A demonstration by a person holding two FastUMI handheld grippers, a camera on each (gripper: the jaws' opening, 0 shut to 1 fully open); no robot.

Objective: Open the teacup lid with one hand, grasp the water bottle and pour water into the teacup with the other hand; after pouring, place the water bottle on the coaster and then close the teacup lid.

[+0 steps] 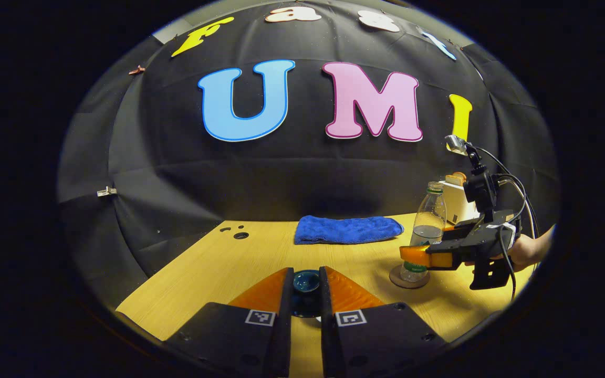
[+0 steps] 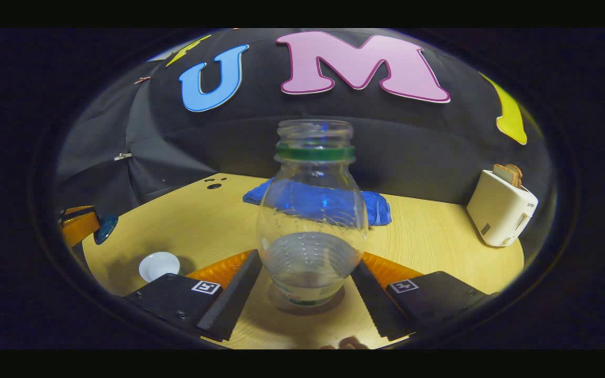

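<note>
Right tool (image 2: 308, 291) around water bottle (image 2: 310, 220) on coaster (image 1: 409, 277), mid-table.

Coaster (image 2: 308, 307) mostly hidden under water bottle (image 2: 313, 220) between right gripper (image 2: 308, 294) fingers. Teacup lid (image 1: 306, 286) half-covered by left gripper (image 1: 306, 294) fingers. Teacup (image 2: 158, 265) contents too small to tell.
</note>
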